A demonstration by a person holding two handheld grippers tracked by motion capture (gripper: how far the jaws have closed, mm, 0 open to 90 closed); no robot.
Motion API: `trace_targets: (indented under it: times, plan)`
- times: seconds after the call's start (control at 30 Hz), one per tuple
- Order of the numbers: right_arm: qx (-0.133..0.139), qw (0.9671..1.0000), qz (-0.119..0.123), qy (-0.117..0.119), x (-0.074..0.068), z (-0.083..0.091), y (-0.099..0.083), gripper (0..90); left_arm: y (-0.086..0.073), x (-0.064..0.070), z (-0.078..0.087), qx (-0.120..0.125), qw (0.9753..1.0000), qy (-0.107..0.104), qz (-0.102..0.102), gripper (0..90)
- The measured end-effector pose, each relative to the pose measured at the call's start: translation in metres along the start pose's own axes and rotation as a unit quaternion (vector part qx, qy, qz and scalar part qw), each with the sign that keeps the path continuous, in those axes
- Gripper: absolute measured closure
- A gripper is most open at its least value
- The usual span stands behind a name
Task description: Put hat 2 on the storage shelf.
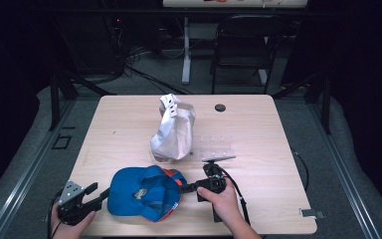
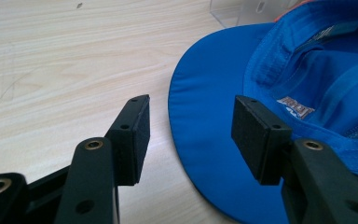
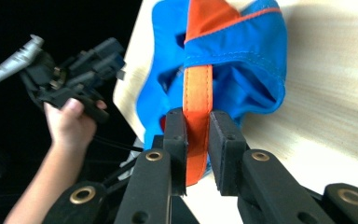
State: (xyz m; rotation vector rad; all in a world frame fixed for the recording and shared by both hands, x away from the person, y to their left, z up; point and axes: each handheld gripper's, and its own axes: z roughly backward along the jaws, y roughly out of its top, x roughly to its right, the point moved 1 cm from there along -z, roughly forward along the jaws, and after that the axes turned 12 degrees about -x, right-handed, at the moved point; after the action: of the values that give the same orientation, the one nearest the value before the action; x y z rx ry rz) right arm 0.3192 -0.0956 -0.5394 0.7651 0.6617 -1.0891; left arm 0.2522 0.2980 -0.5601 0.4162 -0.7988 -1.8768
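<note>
A blue cap [image 1: 142,191] lies upside down near the table's front edge, its inside label showing. My right gripper [image 1: 185,188] is shut on the cap's orange strap [image 3: 197,116] at the cap's right side. The strap runs up between the two pads [image 3: 176,140] in the right gripper view. My left gripper [image 1: 101,191] stands open at the cap's left side, with the blue brim [image 2: 200,116] lying between and just beyond its pads [image 2: 133,135]. A crumpled white cap [image 1: 173,129] sits in the middle of the table.
A clear plastic box [image 1: 214,146] lies right of the white cap. A small dark round disc [image 1: 220,107] sits near the table's far edge. A piece of tape [image 1: 311,213] marks the front right corner. A black chair [image 1: 243,45] stands beyond the table.
</note>
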Motion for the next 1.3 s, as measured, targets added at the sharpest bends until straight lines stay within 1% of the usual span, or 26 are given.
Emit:
trace_targets:
  times: [0.07,0.1,0.13,0.17,0.2,0.27,0.33,0.37,0.43,0.5,0.53,0.57,0.6,0.67,0.73,0.77,0.8,0.87,0.9,1.0,1.03,1.07,1.2,1.23,1.27,1.3]
  plan:
    - [0.005,0.9999,-0.001,0.014,-0.003,0.009,0.002,78.2,0.003,0.001,-0.001,-0.005,1.0,-0.003,-0.008,47.5]
    - [0.01,0.9998,0.002,0.017,-0.005,0.013,0.003,78.2,0.004,0.002,-0.003,-0.002,0.9999,-0.005,-0.011,47.6]
    - [0.008,0.9999,0.005,0.013,-0.007,0.018,0.004,78.2,0.005,0.002,-0.004,-0.004,0.9999,-0.006,-0.015,47.7]
    - [0.014,0.9999,0.002,0.009,-0.01,0.021,0.005,78.2,0.005,0.003,-0.005,-0.009,0.9997,-0.011,-0.018,47.8]
    - [0.016,0.9999,0.004,0.003,-0.011,0.025,0.006,78.2,0.006,0.004,-0.007,-0.006,0.9997,-0.013,-0.02,47.9]
    - [0.013,0.9999,-0.001,-0.003,-0.012,0.031,0.008,78.2,0.008,0.005,-0.009,-0.014,0.9994,-0.018,-0.027,49.3]
    - [0.015,0.9999,-0.006,-0.003,-0.014,0.035,0.01,78.2,0.01,0.006,-0.009,-0.01,0.9993,-0.022,-0.029,49.9]
    - [0.014,0.9999,-0.004,-0.001,-0.014,0.037,0.01,78.2,0.011,0.008,-0.009,-0.009,0.9993,-0.022,-0.029,50.1]
    - [0.009,0.9999,-0.006,-0.004,-0.016,0.04,0.01,78.3,0.012,0.009,-0.009,-0.009,0.9991,-0.024,-0.033,50.4]
    - [0.01,0.9999,-0.009,0.008,-0.02,0.045,0.008,78.2,0.015,0.012,-0.012,-0.01,0.9988,-0.029,-0.038,50.6]
    - [0.023,0.9994,-0.021,0.015,-0.023,0.045,0.007,78.2,0.016,0.013,-0.013,-0.011,0.9987,-0.028,-0.042,50.6]
    - [0.008,0.9998,-0.011,0.014,-0.024,0.05,0.007,78.2,0.018,0.014,-0.015,-0.009,0.9986,-0.031,-0.041,50.6]
    - [0.003,0.9998,-0.008,0.019,-0.025,0.053,0.007,78.3,0.019,0.014,-0.015,-0.01,0.9985,-0.032,-0.042,50.6]
    - [0.001,0.9991,-0.015,0.039,-0.03,0.058,0.006,78.3,0.02,0.016,-0.017,-0.005,0.9984,-0.033,-0.045,50.6]
    - [0.0,0.9981,-0.022,0.057,-0.033,0.062,0.006,78.3,0.022,0.017,-0.018,-0.008,0.998,-0.04,-0.047,51.2]
    - [0.0,0.9981,-0.022,0.057,-0.033,0.062,0.006,78.3,0.022,0.017,-0.018,-0.008,0.998,-0.04,-0.047,51.5]
    - [-0.001,0.9975,-0.027,0.065,-0.036,0.064,0.007,78.3,0.022,0.017,-0.018,-0.004,0.9981,-0.041,-0.045,51.5]
    - [0.001,0.9955,-0.033,0.089,-0.042,0.069,0.008,78.3,0.023,0.018,-0.018,-0.006,0.9979,-0.049,-0.041,53.7]
    - [0.005,0.9946,-0.03,0.1,-0.046,0.072,0.01,78.3,0.023,0.019,-0.018,-0.001,0.9979,-0.052,-0.039,54.1]
    - [0.013,0.9915,-0.033,0.125,-0.056,0.082,0.015,78.3,0.022,0.019,-0.017,-0.004,0.9978,-0.053,-0.04,54.3]
    - [0.013,0.9915,-0.033,0.125,-0.056,0.082,0.015,78.3,0.022,0.019,-0.017,-0.004,0.9978,-0.053,-0.04,54.2]
    - [0.016,0.9904,-0.033,0.134,-0.06,0.088,0.019,78.3,0.022,0.019,-0.016,-0.005,0.998,-0.049,-0.04,54.1]
    - [0.023,0.9884,-0.047,0.143,-0.065,0.098,0.025,78.3,0.021,0.019,-0.016,-0.005,0.998,-0.046,-0.042,52.9]
    - [0.019,0.9886,-0.047,0.142,-0.066,0.102,0.026,78.3,0.021,0.02,-0.016,-0.006,0.998,-0.046,-0.043,52.7]
    - [0.022,0.9886,-0.05,0.14,-0.068,0.106,0.026,78.3,0.021,0.02,-0.016,-0.006,0.998,-0.047,-0.042,52.7]
    - [0.028,0.9889,-0.047,0.138,-0.07,0.109,0.027,78.3,0.021,0.02,-0.016,-0.006,0.9979,-0.047,-0.043,52.7]
